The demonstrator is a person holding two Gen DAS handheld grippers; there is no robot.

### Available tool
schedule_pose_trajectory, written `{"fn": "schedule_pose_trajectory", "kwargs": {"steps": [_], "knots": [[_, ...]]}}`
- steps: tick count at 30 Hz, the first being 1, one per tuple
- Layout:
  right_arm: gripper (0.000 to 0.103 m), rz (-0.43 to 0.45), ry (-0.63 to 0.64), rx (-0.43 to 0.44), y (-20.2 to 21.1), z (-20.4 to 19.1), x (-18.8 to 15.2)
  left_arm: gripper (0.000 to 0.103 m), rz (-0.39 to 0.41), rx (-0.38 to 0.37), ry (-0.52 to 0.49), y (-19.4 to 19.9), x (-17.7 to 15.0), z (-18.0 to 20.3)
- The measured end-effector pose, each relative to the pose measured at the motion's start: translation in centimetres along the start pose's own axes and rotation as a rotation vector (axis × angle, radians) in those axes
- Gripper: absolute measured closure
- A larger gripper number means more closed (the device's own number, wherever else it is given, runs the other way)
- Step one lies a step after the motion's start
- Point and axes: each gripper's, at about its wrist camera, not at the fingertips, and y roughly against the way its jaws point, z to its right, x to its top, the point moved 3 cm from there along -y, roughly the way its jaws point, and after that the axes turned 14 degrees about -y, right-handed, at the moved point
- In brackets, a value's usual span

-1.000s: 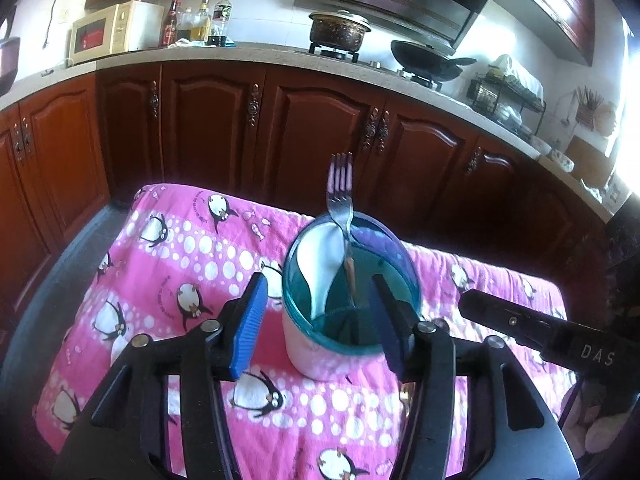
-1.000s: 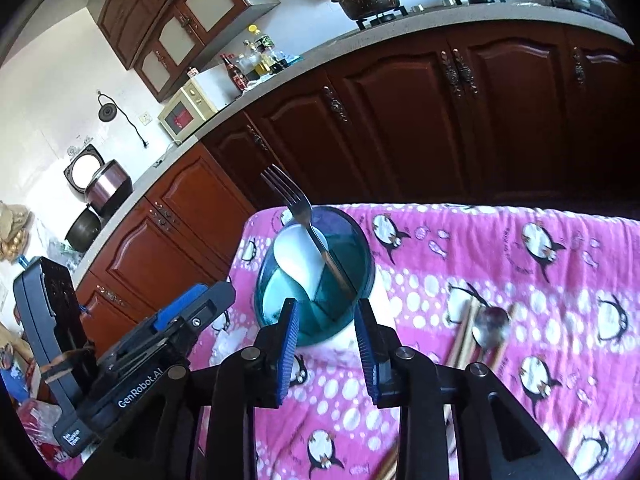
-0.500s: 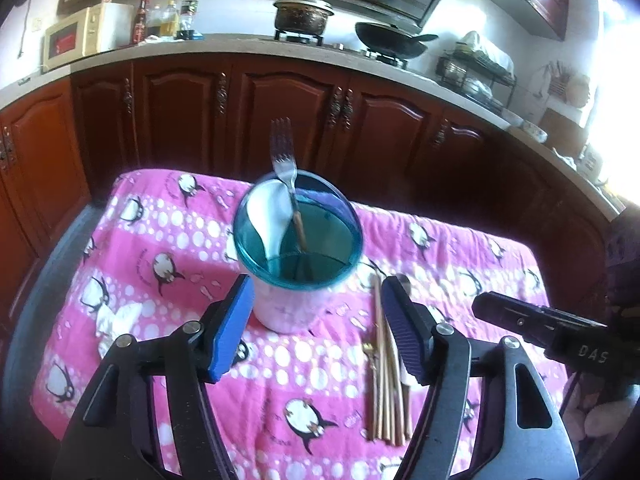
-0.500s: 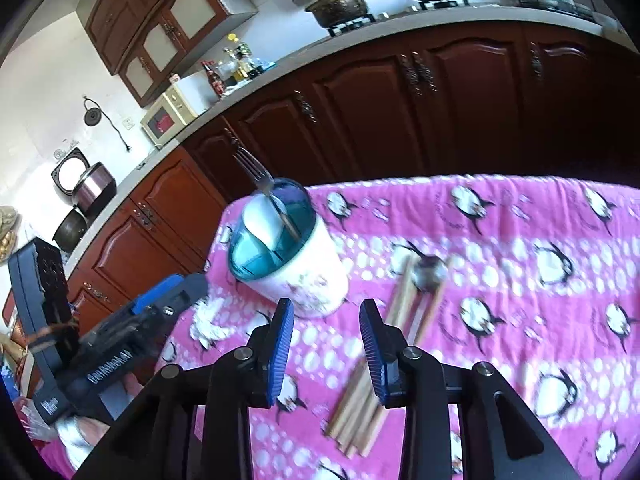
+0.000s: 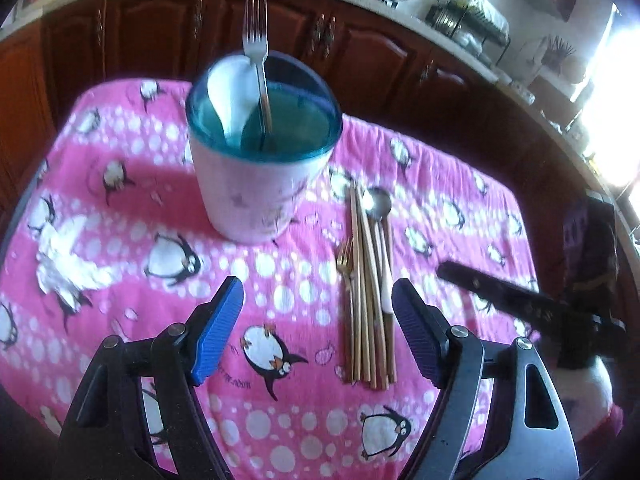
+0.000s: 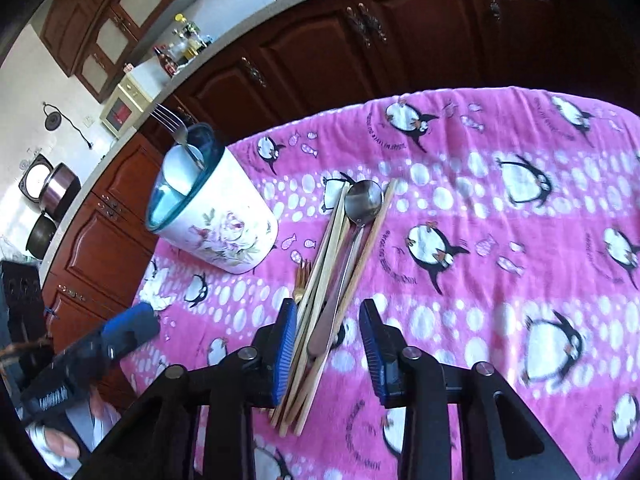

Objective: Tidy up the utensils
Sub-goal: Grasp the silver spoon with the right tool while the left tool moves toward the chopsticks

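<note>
A white floral utensil holder (image 5: 256,188) with a teal rim (image 6: 216,224) stands on the pink penguin cloth and holds a silver fork (image 5: 256,44) and a white spoon (image 5: 234,92). To its right lies a pile of chopsticks (image 5: 366,288) with a silver spoon (image 6: 362,200) and a small gold fork (image 5: 346,264). My left gripper (image 5: 318,332) is open and empty, near of the holder. My right gripper (image 6: 330,344) is open, its jaws on either side of the near ends of the pile (image 6: 320,320).
A crumpled white tissue (image 5: 64,268) lies on the cloth (image 5: 460,216) left of the holder. Dark wooden kitchen cabinets (image 6: 400,32) run behind the table, with a stove and pots on the counter. The right half of the cloth (image 6: 520,240) carries nothing.
Both grippers have pulled back from the holder toward me. The left has opened wider. The right has swung right and come down over the utensil pile.
</note>
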Motion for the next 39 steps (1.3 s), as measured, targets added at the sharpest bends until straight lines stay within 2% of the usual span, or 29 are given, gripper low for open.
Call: {"fn": "schedule_pose_trajectory", "kwargs": {"steps": [9,12,16,18,21,26,31,33,37,39], "knots": [[0.086,-0.055,0.063,-0.068,-5.8,-1.5,3.8,0.026,-0.017,0.012,-0.021,-1.3,0.0,-0.3],[0.087,-0.075,0.091,-0.162,-7.8,-1.5,4.4,0.026,-0.032,0.004,-0.030,-2.0,0.0,-0.3],[0.090,-0.102,0.070,-0.174,-9.2,-0.8,4.4,0.026,-0.054,-0.005,-0.028,-3.1,-0.2,-0.4],[0.095,-0.119,0.054,-0.176,-9.7,-0.3,4.3,0.026,-0.065,-0.009,-0.029,-3.8,-0.1,-0.2],[0.097,-0.107,0.014,-0.124,-8.9,0.5,4.3,0.026,-0.073,-0.017,-0.038,-4.4,0.0,0.3],[0.098,-0.044,-0.039,-0.073,-5.1,2.4,3.9,0.026,-0.085,-0.028,-0.050,-5.8,0.3,1.3],[0.098,-0.020,-0.093,-0.085,-2.2,5.5,3.5,0.027,-0.091,-0.039,-0.049,-7.1,0.9,2.6],[0.098,-0.015,-0.102,-0.093,-1.5,6.4,3.4,0.030,-0.089,-0.042,-0.054,-7.7,1.5,3.3],[0.098,-0.006,-0.128,-0.142,-0.5,8.6,2.7,0.044,-0.124,-0.053,-0.087,-9.2,2.3,4.9],[0.098,-0.002,-0.152,-0.150,-0.1,9.4,2.5,0.044,-0.145,-0.033,-0.105,-10.3,2.5,5.6]]}}
